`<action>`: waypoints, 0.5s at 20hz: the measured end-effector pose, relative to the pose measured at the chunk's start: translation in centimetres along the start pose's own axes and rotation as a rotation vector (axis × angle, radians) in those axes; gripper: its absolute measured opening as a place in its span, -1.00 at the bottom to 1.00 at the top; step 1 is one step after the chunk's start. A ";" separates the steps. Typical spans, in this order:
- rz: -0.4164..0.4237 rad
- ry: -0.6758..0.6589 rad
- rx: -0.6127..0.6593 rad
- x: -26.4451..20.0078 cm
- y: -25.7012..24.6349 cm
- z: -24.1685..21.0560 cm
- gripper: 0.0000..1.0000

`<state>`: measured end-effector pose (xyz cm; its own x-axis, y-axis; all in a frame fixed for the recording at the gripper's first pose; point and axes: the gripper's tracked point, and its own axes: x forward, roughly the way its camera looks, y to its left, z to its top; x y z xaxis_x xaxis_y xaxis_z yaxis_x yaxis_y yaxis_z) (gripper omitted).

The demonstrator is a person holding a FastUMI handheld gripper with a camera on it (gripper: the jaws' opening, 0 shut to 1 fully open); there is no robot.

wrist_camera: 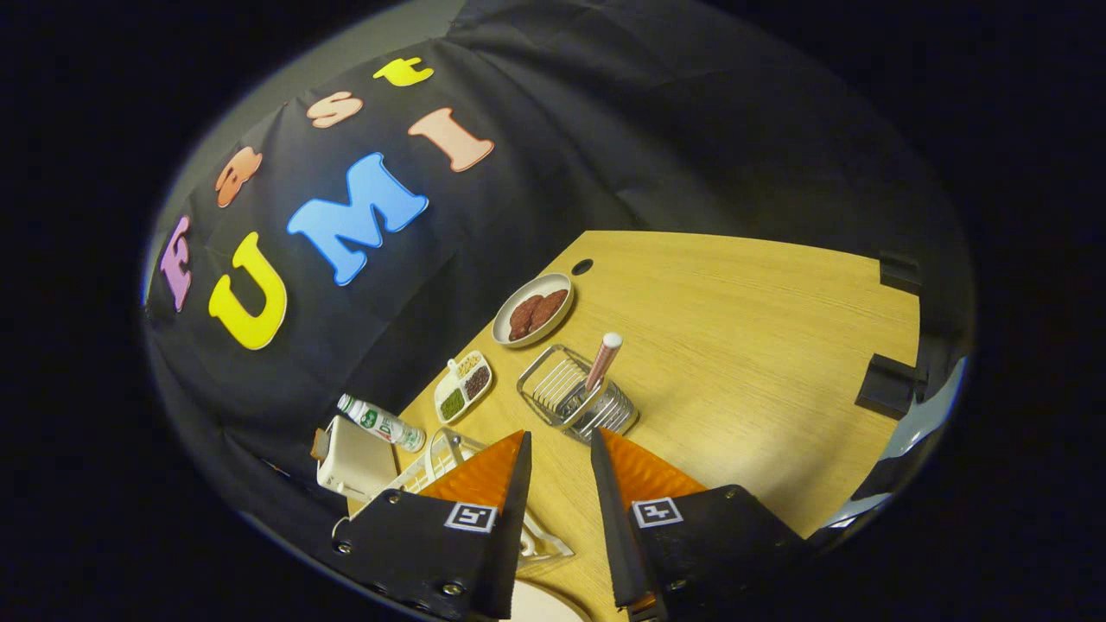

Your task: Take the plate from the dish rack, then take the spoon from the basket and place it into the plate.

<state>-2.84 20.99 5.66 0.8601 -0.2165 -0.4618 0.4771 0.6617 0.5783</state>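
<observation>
Gripper view: gripper (560, 449) with fingers apart, nothing between them, raised and tilted over the wooden table (760, 345). Just beyond the tips, wire basket (577, 399) holding the spoon (602, 360) upright, bowl hidden inside. Dish rack (441, 462) largely covered by the left finger. Pale plate (544, 605) cut off below the fingers.
</observation>
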 end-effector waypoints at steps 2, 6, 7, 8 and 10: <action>-0.022 -0.020 0.031 1.4 -0.8 1.3 -0.15; -0.064 -0.024 0.076 4.2 -2.3 2.2 -0.15; -0.069 -0.023 0.080 4.7 -2.6 2.4 -0.15; -0.072 -0.023 0.080 5.0 -2.8 2.4 -0.15; -0.073 -0.022 0.076 5.9 -2.5 2.3 -0.15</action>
<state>1.45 16.40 2.98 0.8258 -0.2784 -0.4905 0.5503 0.5877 0.5931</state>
